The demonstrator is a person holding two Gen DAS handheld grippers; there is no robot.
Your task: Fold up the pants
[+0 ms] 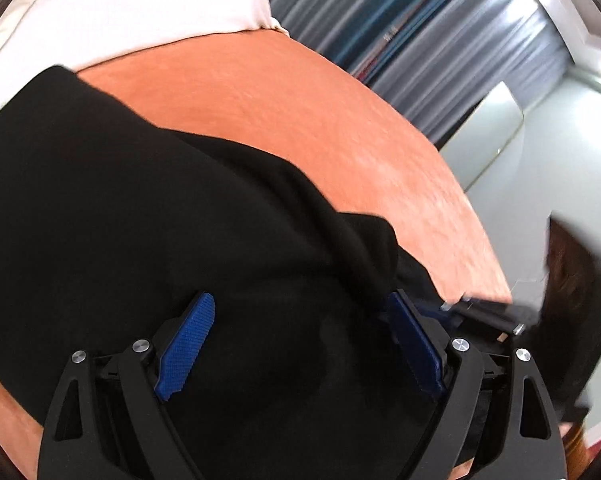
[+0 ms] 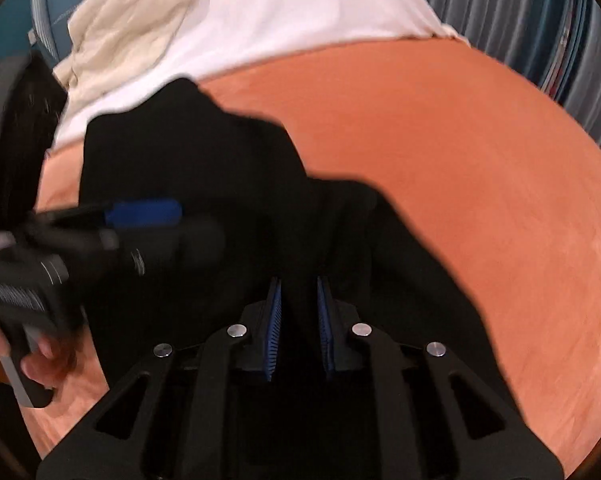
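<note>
Black pants lie bunched on an orange bed cover. My left gripper hovers just over the pants with its blue pads wide apart, open and empty. In the right wrist view the pants rise in a raised fold. My right gripper is shut on that fold of black cloth, pads close together with fabric between them. The left gripper shows blurred at the left of the right wrist view, held by a hand. The right gripper's tip peeks in at the right of the left wrist view.
A white sheet and a crumpled cream cloth lie at the head of the bed. Grey-blue curtains hang beyond the bed's far edge. The orange cover spreads to the right of the pants.
</note>
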